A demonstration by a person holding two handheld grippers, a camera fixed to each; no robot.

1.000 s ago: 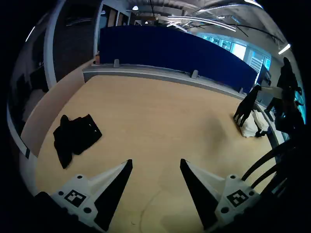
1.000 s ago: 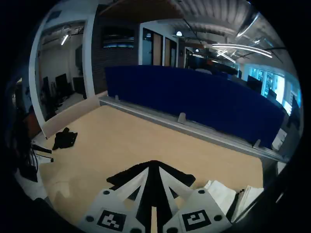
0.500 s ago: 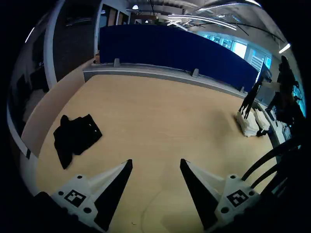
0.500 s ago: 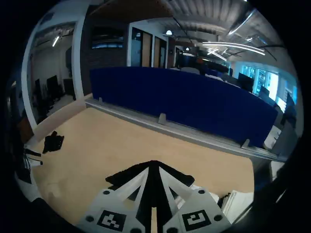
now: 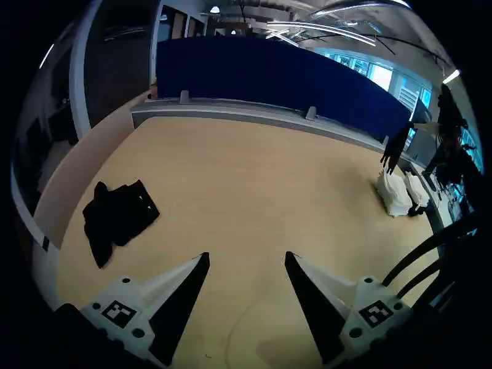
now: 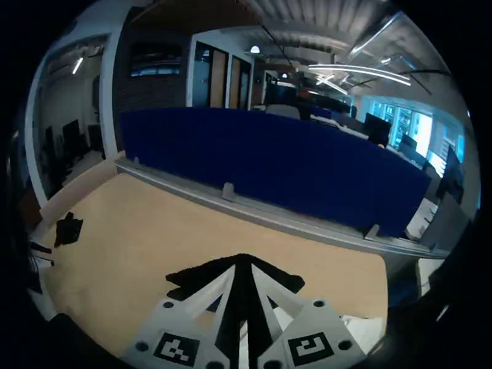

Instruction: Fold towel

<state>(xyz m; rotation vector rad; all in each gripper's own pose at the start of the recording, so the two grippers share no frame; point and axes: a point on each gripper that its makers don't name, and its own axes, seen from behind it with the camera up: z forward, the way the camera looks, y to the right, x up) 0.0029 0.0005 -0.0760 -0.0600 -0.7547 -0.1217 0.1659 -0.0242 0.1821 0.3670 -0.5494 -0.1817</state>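
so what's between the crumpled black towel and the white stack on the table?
Nothing. In the left gripper view the tabletop is bare wood from the crumpled black towel across to the white stack.

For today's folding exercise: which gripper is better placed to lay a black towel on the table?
Right: the right gripper is shut on a black towel; the left gripper is open, holding nothing.

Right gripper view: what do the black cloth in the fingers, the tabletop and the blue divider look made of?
Black cloth: soft matte fabric, draping limp either side of the shut right gripper; probably towelling. Tabletop: pale wood-look, smooth and even; laminate or veneer, cannot tell. Blue divider: matte, no glare, probably a fabric-covered panel.
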